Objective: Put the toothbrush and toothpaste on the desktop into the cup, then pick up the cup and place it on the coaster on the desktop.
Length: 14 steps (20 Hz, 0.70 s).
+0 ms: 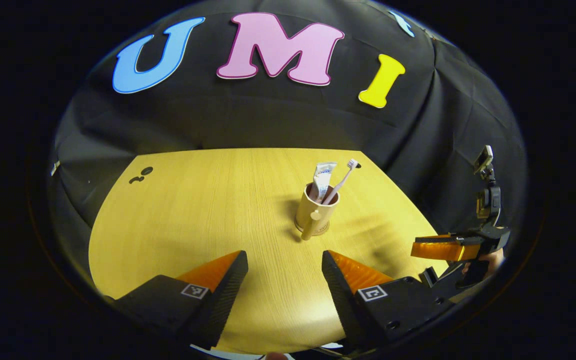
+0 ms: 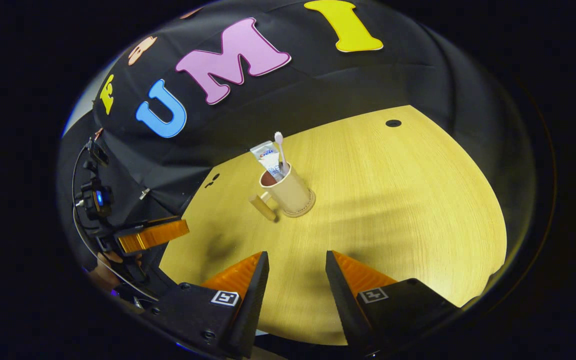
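A tan cup with a handle stands upright on a round brown coaster near the middle of the yellow wooden desktop. A white toothpaste tube and a pale toothbrush stick out of it. My left gripper is open, well short of the cup, nothing between its fingers. In the right gripper view the cup sits on the coaster with the toothpaste and toothbrush inside. My right gripper is open and empty, back from the cup.
The right gripper and the hand holding it hang past the desktop's right edge in the left gripper view. The left gripper sits off the left edge in the right gripper view. Small dark holes mark the far desktop corners.
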Each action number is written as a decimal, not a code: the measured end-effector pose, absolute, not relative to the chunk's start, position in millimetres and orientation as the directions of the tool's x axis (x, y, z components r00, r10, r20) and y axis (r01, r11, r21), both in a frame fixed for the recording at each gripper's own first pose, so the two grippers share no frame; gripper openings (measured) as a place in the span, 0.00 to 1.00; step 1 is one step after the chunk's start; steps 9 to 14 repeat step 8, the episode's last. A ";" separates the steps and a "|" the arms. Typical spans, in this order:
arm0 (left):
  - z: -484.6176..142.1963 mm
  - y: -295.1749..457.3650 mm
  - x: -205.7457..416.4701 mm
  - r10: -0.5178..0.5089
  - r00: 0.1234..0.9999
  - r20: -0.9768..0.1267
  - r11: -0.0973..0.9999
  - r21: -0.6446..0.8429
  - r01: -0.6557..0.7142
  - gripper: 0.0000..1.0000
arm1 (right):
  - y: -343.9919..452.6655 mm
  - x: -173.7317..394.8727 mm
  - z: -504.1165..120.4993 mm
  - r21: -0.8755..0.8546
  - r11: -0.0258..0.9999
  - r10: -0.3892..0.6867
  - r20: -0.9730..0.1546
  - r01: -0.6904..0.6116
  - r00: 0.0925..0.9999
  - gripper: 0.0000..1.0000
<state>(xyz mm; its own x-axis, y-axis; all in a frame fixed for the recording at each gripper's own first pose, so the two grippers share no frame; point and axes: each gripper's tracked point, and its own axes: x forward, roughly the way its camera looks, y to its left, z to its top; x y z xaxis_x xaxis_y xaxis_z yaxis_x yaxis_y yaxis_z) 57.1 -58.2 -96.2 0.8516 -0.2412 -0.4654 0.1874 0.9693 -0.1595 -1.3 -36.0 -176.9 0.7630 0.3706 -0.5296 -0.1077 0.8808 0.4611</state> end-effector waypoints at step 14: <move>-111.3 -60.6 38.3 -0.263 0.840 -0.475 0.962 -0.195 0.191 0.92 | -18.3 -3.0 -160.2 0.466 0.874 0.392 -0.505 -0.140 0.769 0.79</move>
